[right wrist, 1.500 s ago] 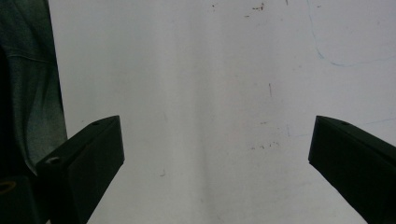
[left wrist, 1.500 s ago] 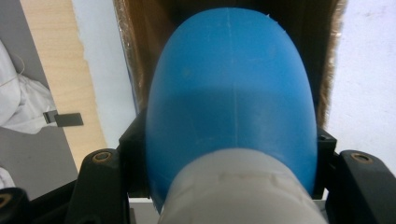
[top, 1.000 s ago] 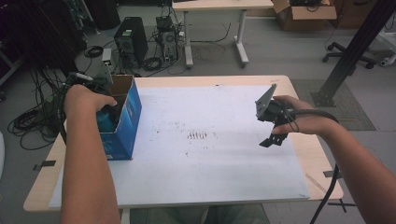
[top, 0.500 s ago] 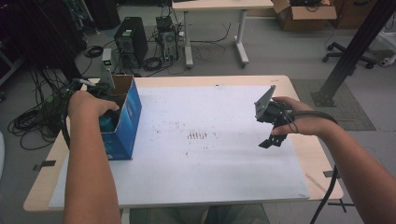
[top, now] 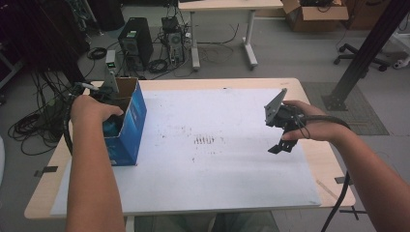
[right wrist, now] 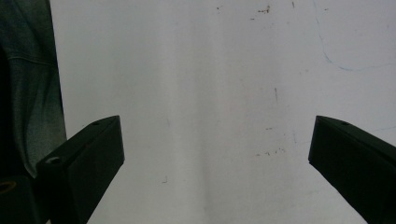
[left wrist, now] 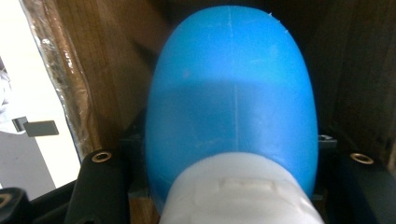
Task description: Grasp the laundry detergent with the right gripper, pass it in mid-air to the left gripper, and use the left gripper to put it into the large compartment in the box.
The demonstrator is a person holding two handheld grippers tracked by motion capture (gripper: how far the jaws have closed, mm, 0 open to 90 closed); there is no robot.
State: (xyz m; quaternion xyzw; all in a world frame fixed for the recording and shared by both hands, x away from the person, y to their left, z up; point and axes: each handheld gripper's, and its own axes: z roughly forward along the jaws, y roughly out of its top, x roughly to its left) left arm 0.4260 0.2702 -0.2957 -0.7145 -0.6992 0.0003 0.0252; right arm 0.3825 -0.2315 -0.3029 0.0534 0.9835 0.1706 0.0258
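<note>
A blue cardboard box (top: 131,126) stands open-topped at the table's left edge. My left gripper (top: 112,122) reaches down into it, the hand covering most of it. In the left gripper view a smooth blue bottle (left wrist: 231,93) with a white end (left wrist: 243,191) sits between the two jaws, which press against its sides, with the box's brown inner walls behind. My right gripper (top: 283,145) hovers over the white sheet (top: 217,169) at the table's right. Its jaws stand wide apart in the right gripper view (right wrist: 215,154), with nothing between them.
The white sheet carries a few dark smudges (top: 205,140) near its middle. Tape marks (top: 44,170) sit on the wooden table edge. Beyond the table, computer towers (top: 135,41), cables, a second desk (top: 222,7) and a black post (top: 367,53) stand on the floor.
The left hand has shifted slightly at the box, and the grey plate on its gripper now shows above the box rim. The right gripper has stayed put.
</note>
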